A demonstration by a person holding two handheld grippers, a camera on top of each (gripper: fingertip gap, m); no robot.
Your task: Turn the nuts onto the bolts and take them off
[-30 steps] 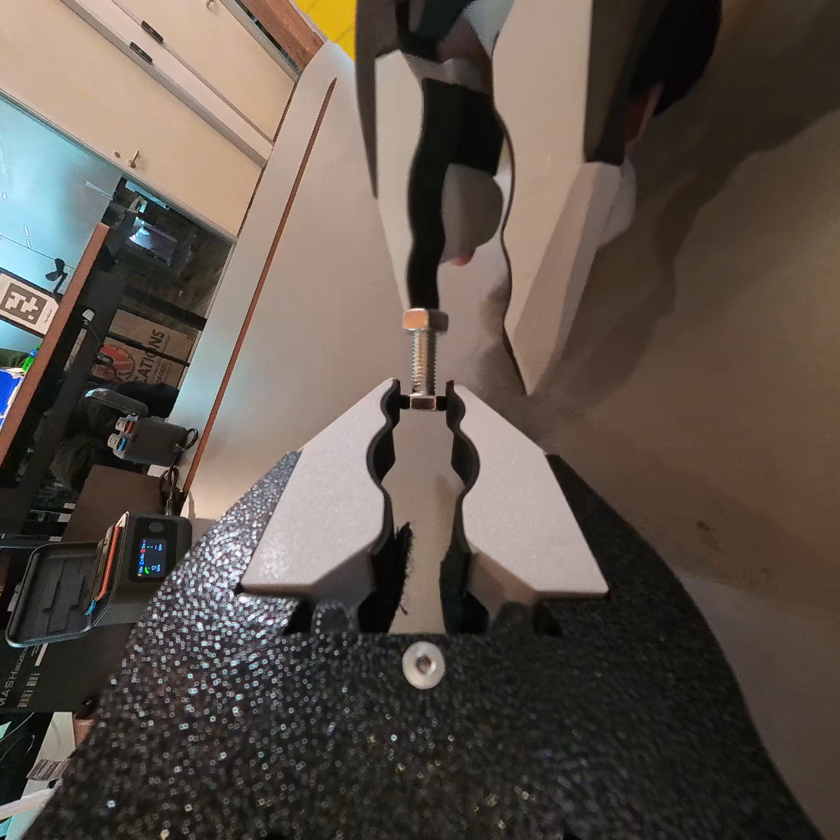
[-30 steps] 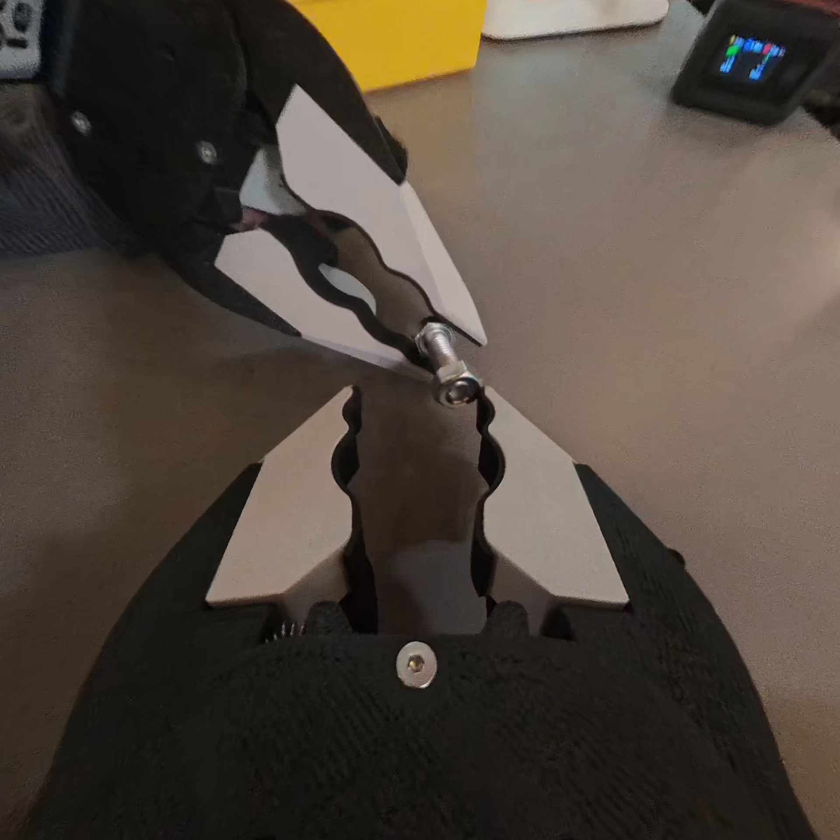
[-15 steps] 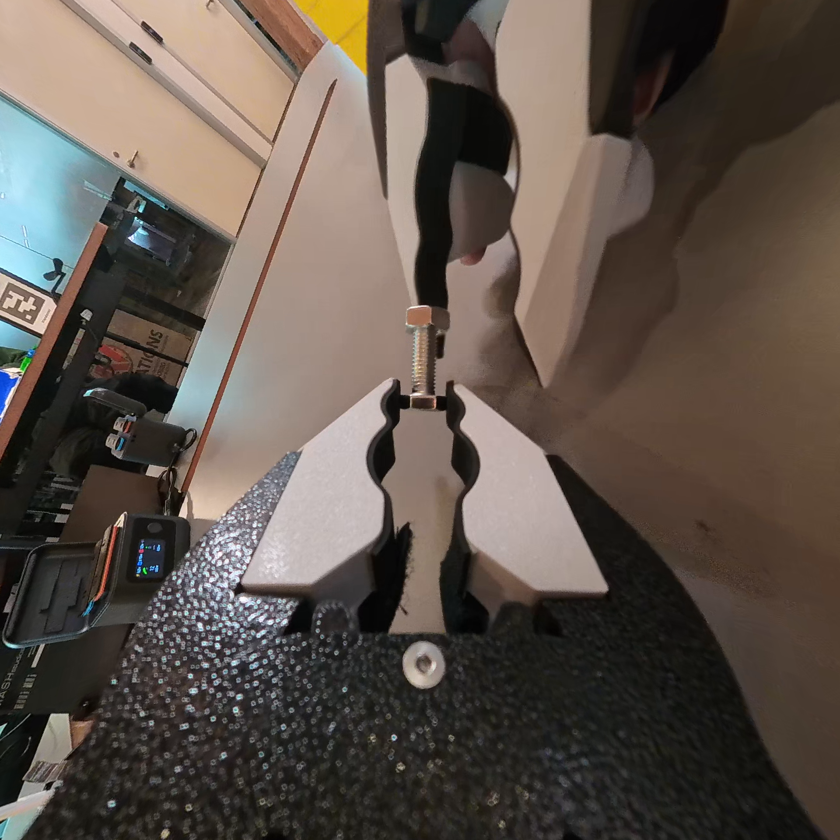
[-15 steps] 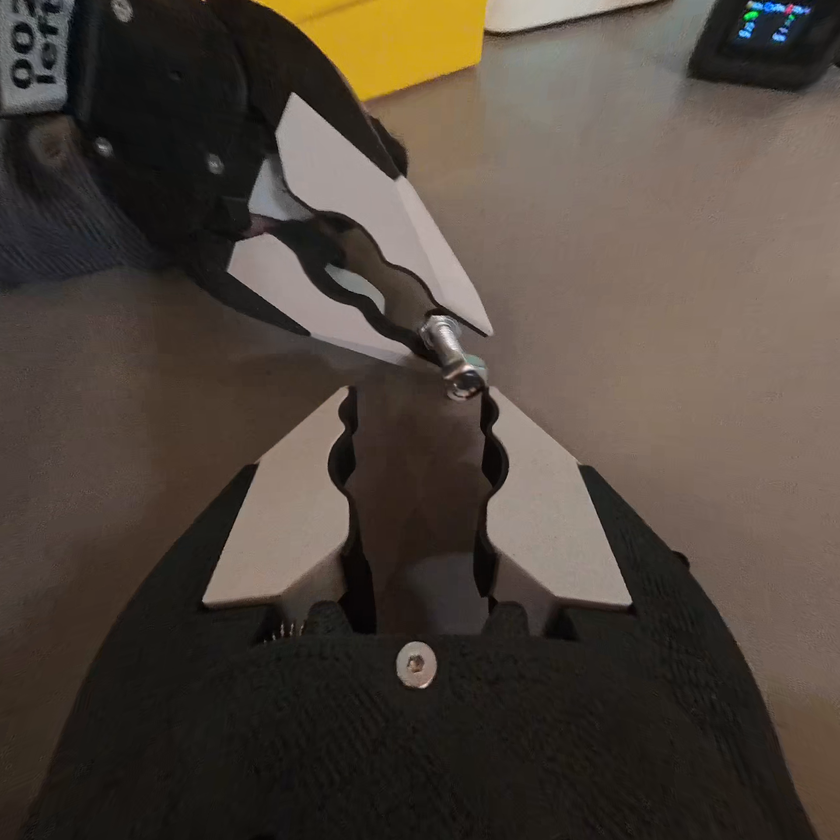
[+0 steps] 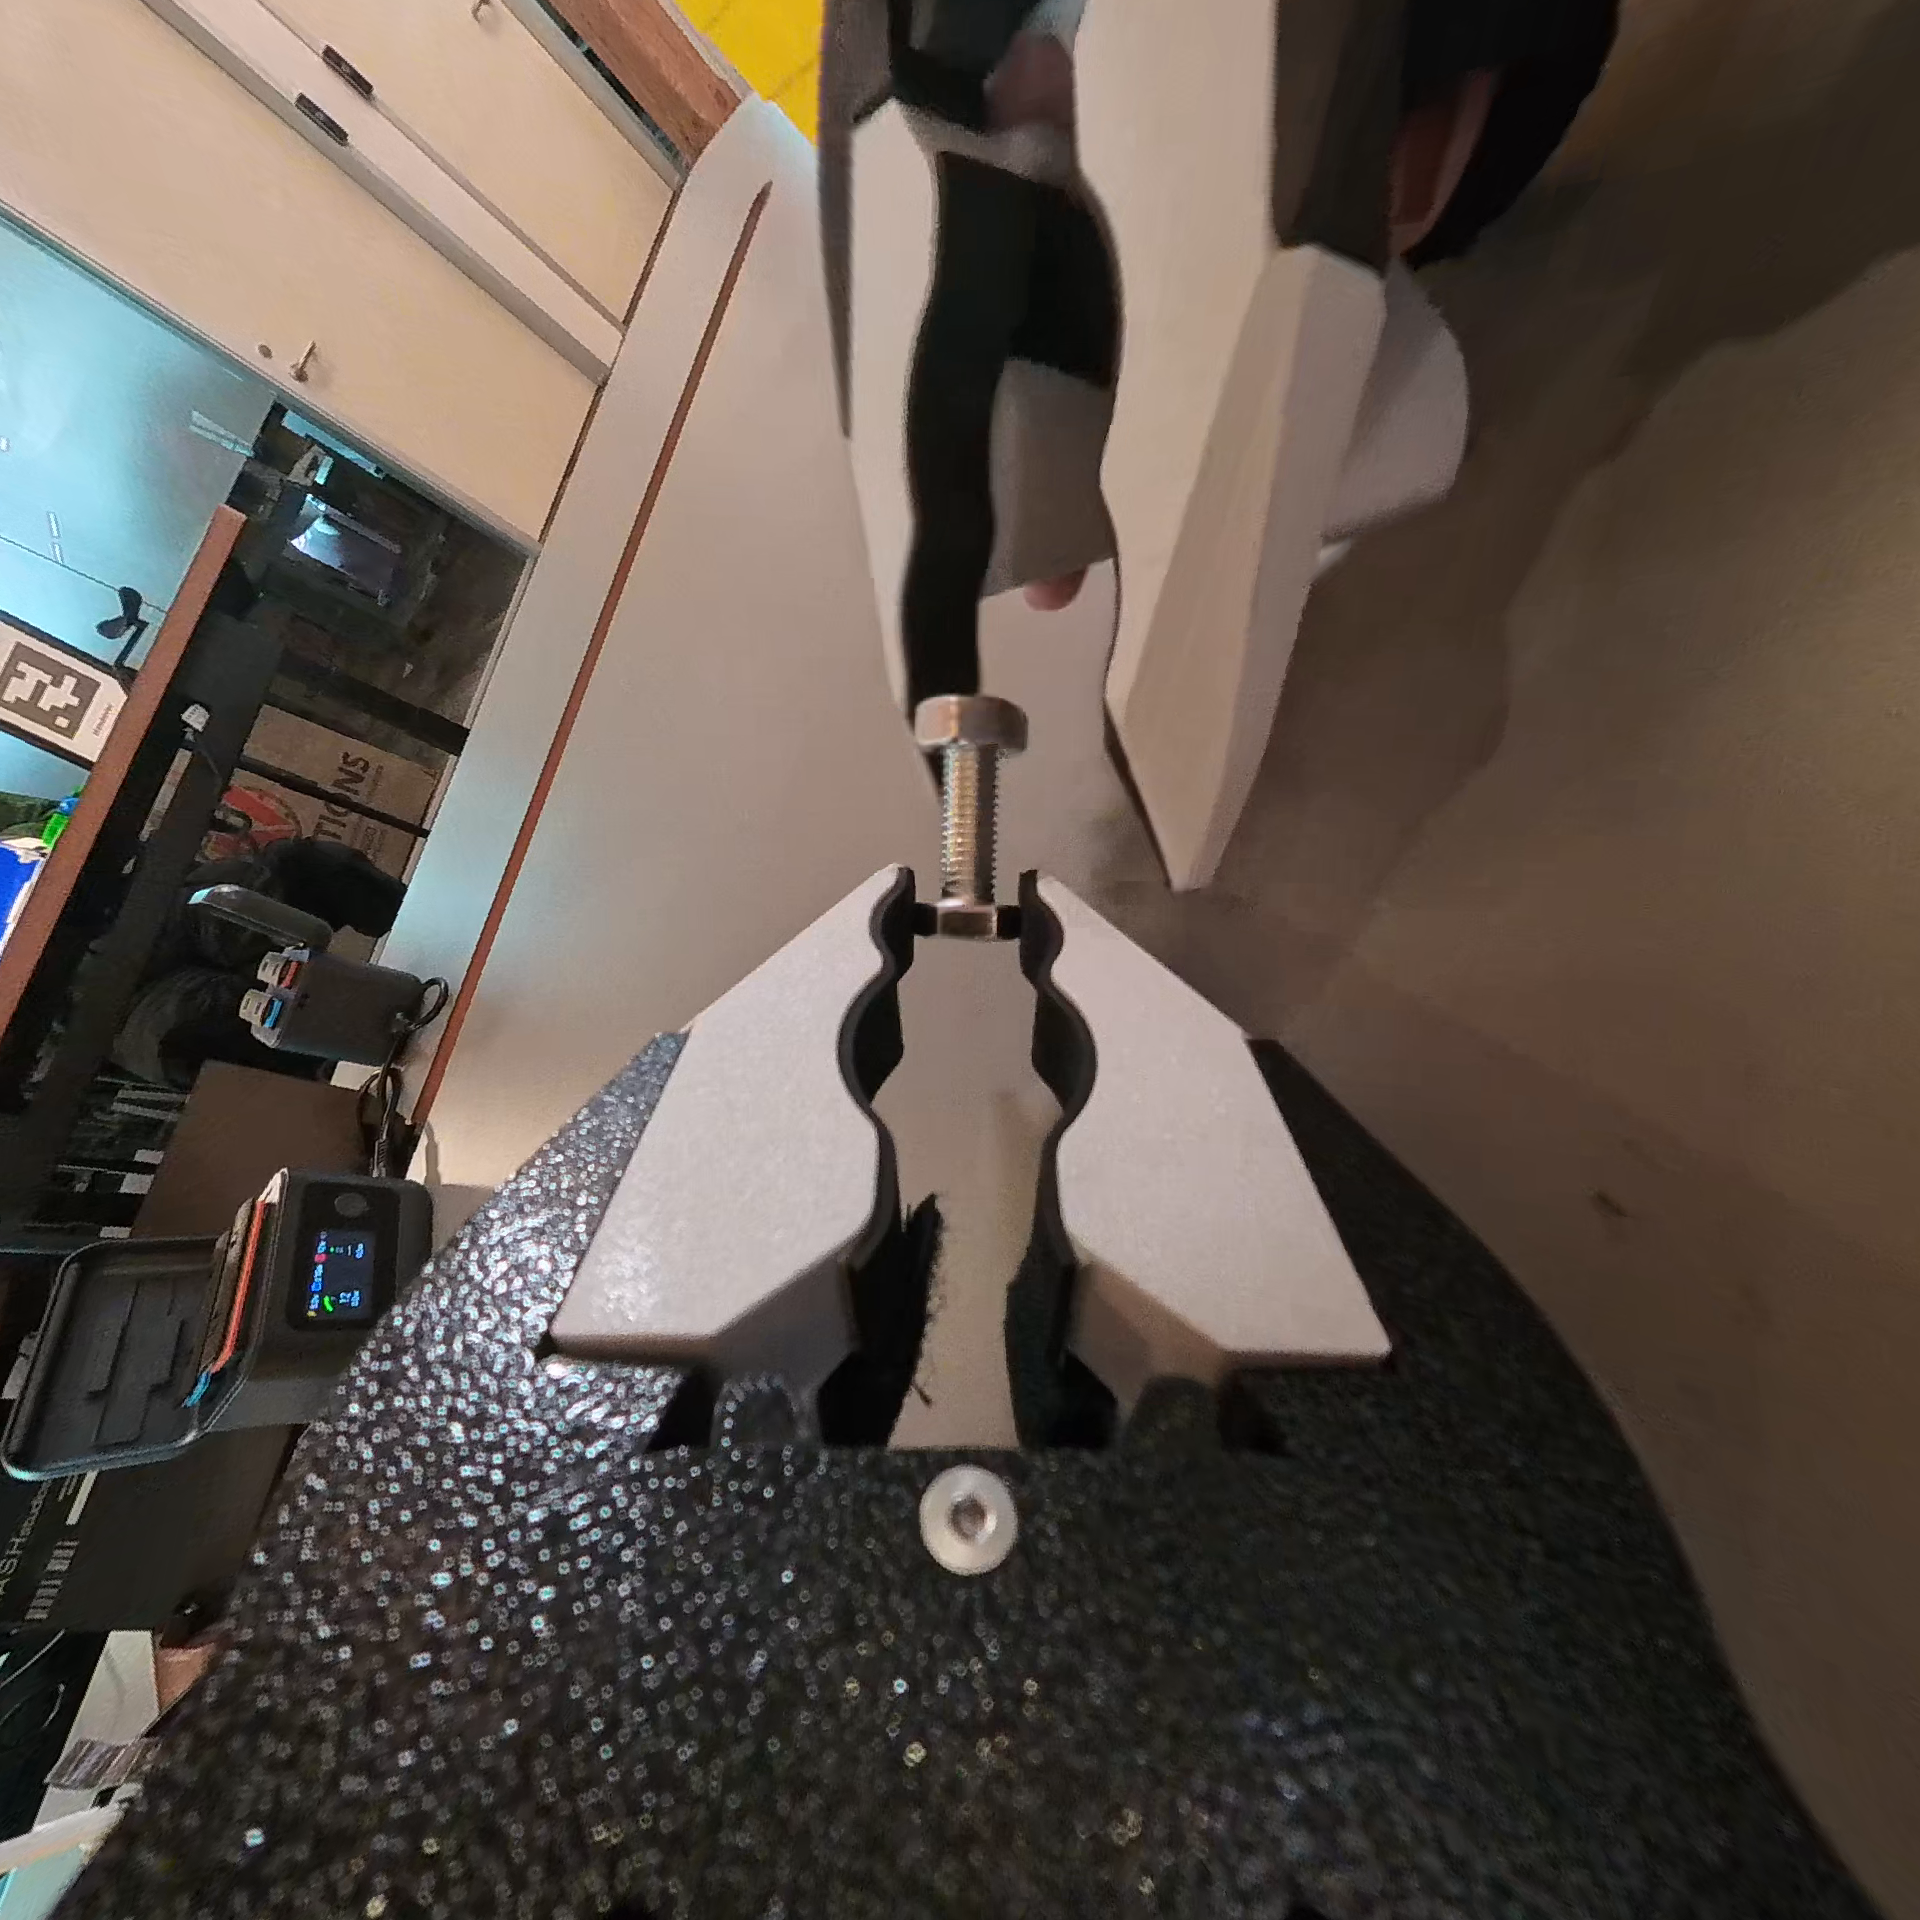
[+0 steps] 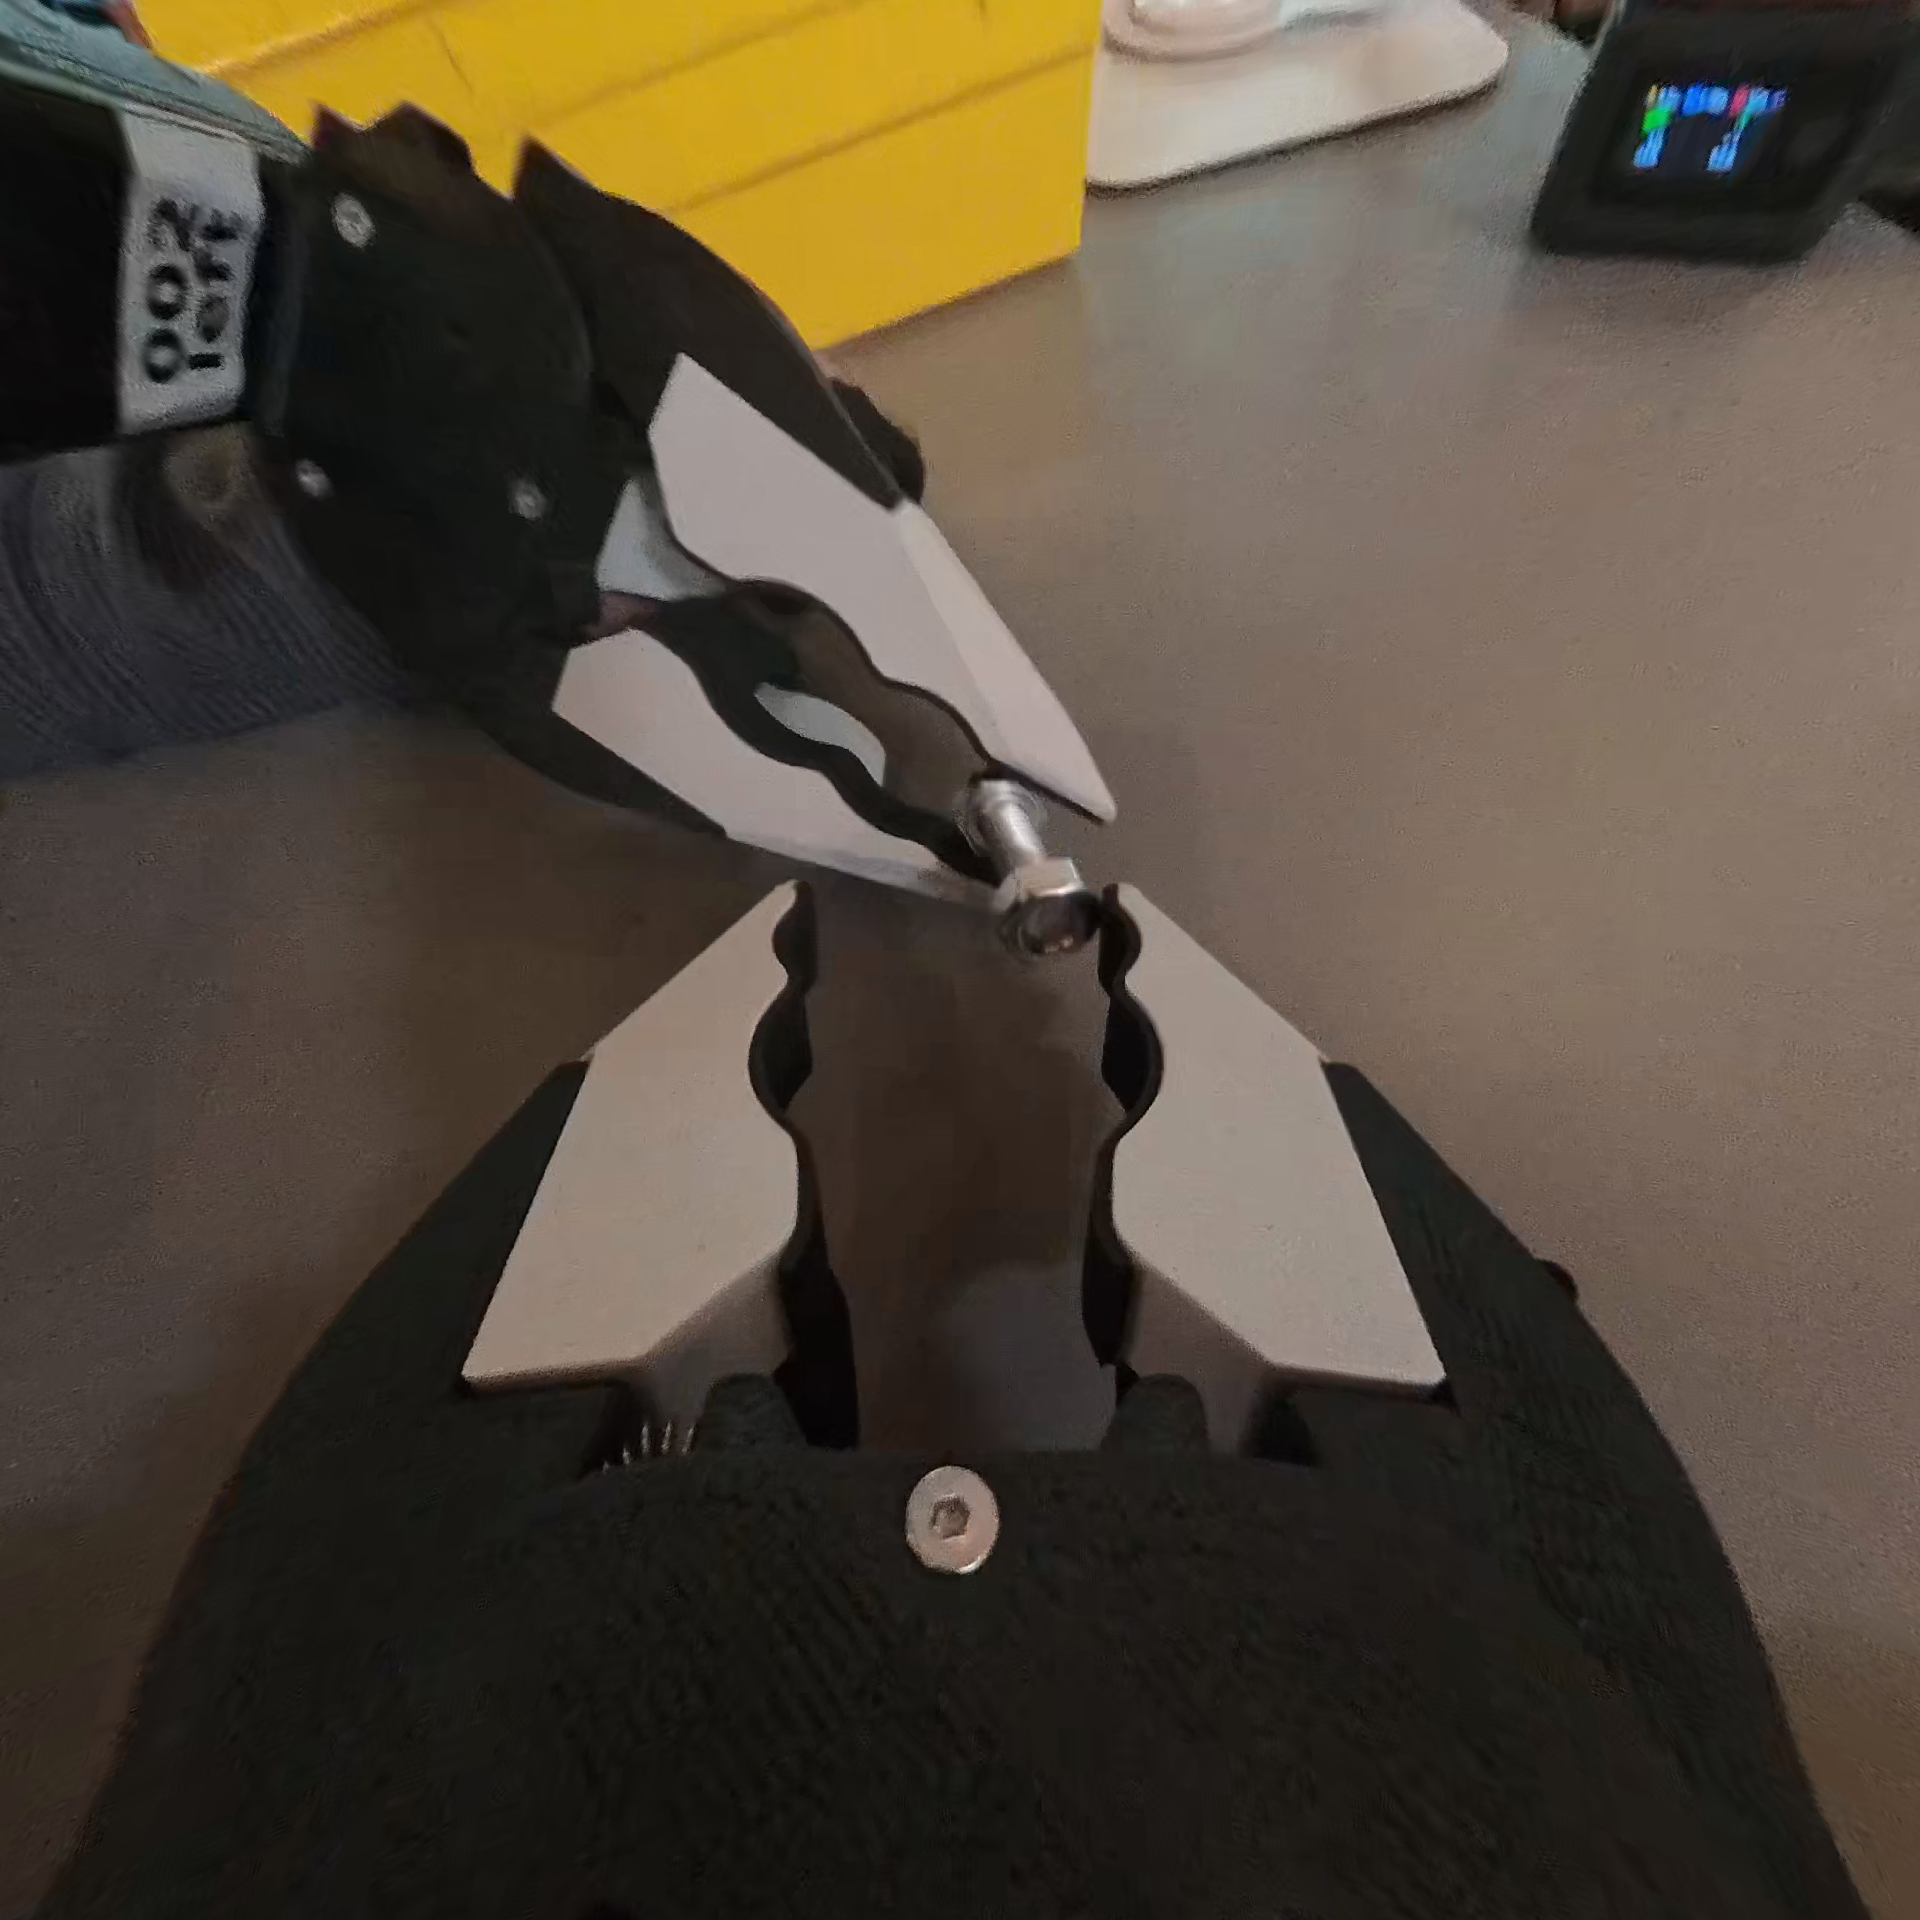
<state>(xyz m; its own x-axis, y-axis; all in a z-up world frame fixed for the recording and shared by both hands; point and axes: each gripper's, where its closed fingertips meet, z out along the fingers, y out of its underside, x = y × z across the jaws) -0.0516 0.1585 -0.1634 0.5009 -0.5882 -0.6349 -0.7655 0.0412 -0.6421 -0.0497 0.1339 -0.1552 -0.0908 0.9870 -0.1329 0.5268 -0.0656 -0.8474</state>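
left gripper (image 5: 967, 902) pinches the bolt (image 5: 968, 821) head — right gripper (image 6: 956, 906) spread at the nut (image 6: 1047, 918)
risk: off-centre jaws may knock the nut crooked — or slip.

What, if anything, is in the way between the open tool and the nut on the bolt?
Nothing visible is in the way. The nut sits on the free end of the bolt, right at the mouth of the open right tool, close to one fingertip. The left tool grips only the bolt's head.
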